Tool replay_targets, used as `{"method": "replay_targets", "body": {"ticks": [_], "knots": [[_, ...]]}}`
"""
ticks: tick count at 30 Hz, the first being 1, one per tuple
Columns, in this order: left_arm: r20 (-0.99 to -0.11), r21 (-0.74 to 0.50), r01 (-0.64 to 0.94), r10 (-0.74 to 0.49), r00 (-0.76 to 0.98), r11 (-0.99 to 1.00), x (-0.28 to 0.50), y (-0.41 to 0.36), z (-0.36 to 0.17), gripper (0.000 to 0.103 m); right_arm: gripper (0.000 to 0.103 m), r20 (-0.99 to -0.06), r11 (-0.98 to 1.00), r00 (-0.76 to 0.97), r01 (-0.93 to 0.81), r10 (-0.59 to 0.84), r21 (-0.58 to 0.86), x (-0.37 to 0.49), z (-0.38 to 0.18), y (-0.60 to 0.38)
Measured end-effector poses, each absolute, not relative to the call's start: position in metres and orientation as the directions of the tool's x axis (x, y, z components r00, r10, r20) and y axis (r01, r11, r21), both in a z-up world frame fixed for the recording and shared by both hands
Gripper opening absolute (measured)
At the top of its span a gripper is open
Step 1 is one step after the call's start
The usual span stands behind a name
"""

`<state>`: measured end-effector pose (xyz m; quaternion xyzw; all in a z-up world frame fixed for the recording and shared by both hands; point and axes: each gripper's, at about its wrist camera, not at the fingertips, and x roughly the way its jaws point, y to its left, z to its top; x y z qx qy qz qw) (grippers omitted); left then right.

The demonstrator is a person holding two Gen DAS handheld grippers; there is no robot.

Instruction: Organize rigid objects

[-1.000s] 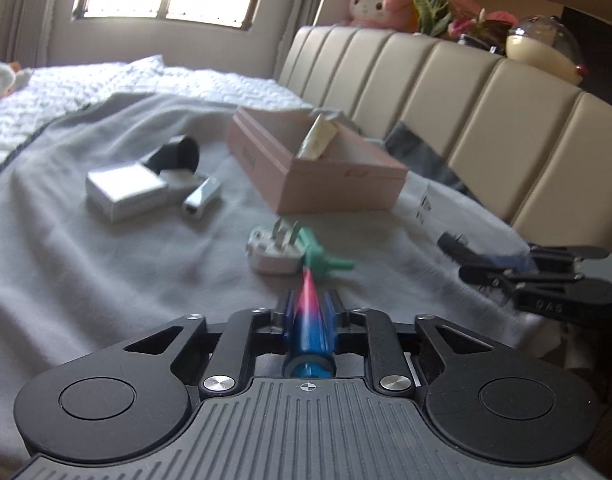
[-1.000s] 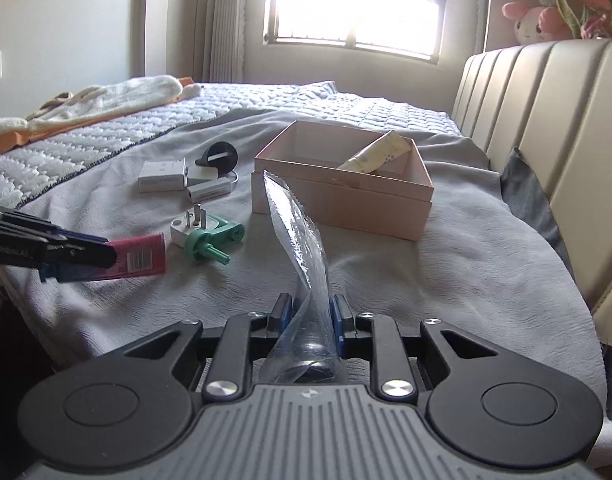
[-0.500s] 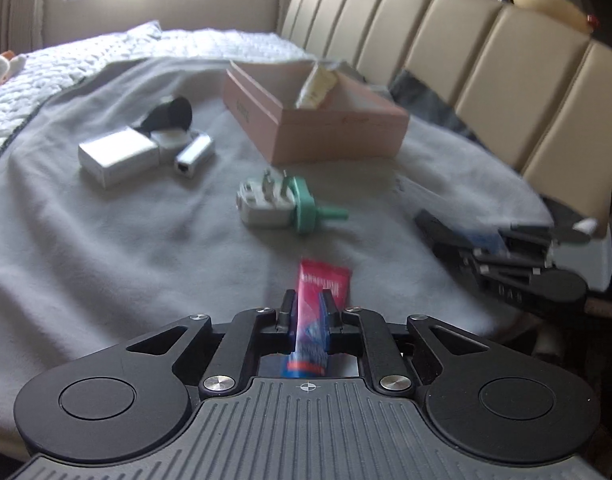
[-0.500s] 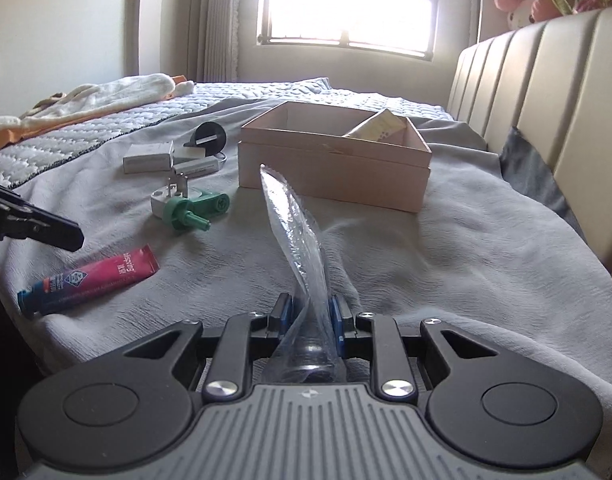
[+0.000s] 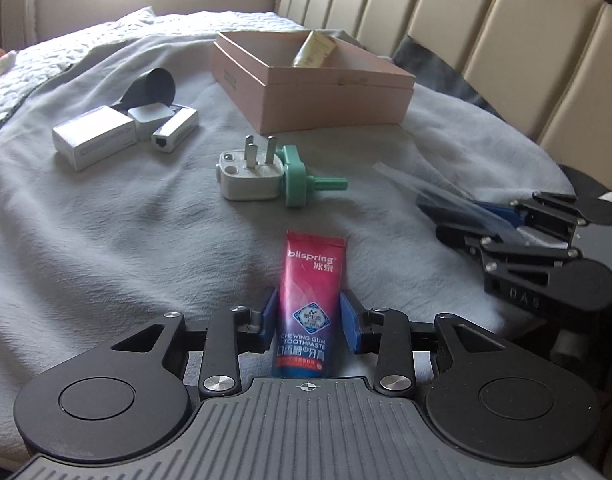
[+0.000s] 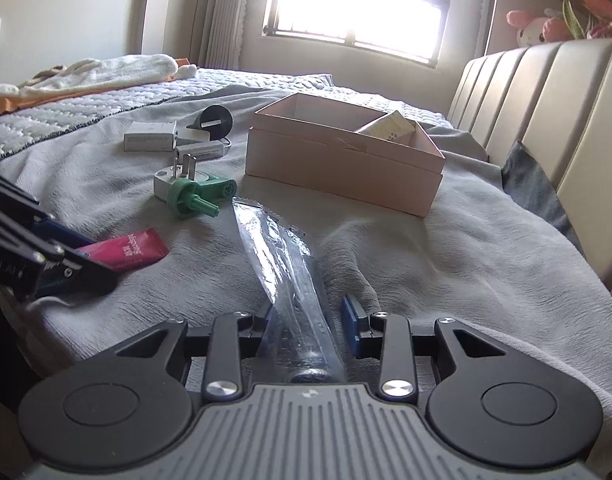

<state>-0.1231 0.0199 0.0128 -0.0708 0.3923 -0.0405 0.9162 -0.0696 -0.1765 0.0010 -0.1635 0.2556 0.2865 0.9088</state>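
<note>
A red and blue toothpaste tube (image 5: 312, 280) lies flat on the grey blanket (image 5: 106, 240), label up. It lies between the blue pads of my left gripper (image 5: 309, 316), whose jaws are opening and no longer press it. A clear plastic bag (image 6: 278, 248) rests on the blanket between the pads of my right gripper (image 6: 310, 320). Those jaws are opening too, and the right pad (image 6: 352, 320) stands clear of the bag. An open pink box (image 5: 330, 100) with a cream tube (image 5: 314, 50) in it sits further back.
A white plug (image 5: 250, 176) and a green plastic piece (image 5: 302, 184) lie ahead of the toothpaste. White boxes (image 5: 94, 142), a small adapter (image 5: 174, 132) and a black round object (image 5: 152, 88) sit at the left. The padded headboard (image 5: 486, 40) runs along the right.
Both grippers came down to the blanket. The left jaws let go of the toothpaste, which now lies flat. The right jaws have parted and the bag has tipped down onto the blanket.
</note>
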Motion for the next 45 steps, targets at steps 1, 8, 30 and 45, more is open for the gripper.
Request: {"method": "replay_targets", "body": {"ticks": [1,8,30,45], "knots": [[-0.708,-0.162,0.018,-0.129,0.694,0.987,-0.123,0.02,0.012,0.038,0.032,-0.561,0.783,0.708,-0.601,0.429,-0.159,-0.07,0.001,-0.175],[-0.659,-0.151,-0.002,-0.1,0.745,0.988,-0.126,0.012,0.008,0.037,0.019,-0.604,0.789,0.674,-0.603,0.425,-0.118,-0.07,0.015,-0.17],[-0.454,-0.262,0.007,-0.13,0.881,0.965,-0.037,0.02,0.139,0.013,0.019,-0.473,0.792,0.707,-0.609,0.526,-0.03,-0.055,0.09,-0.218],[-0.538,-0.352,-0.029,-0.177,0.824,0.936,0.056,0.039,0.114,0.016,0.019,-0.592,0.845,0.682,-0.535,0.43,-0.003,0.006,0.049,-0.225]]}}
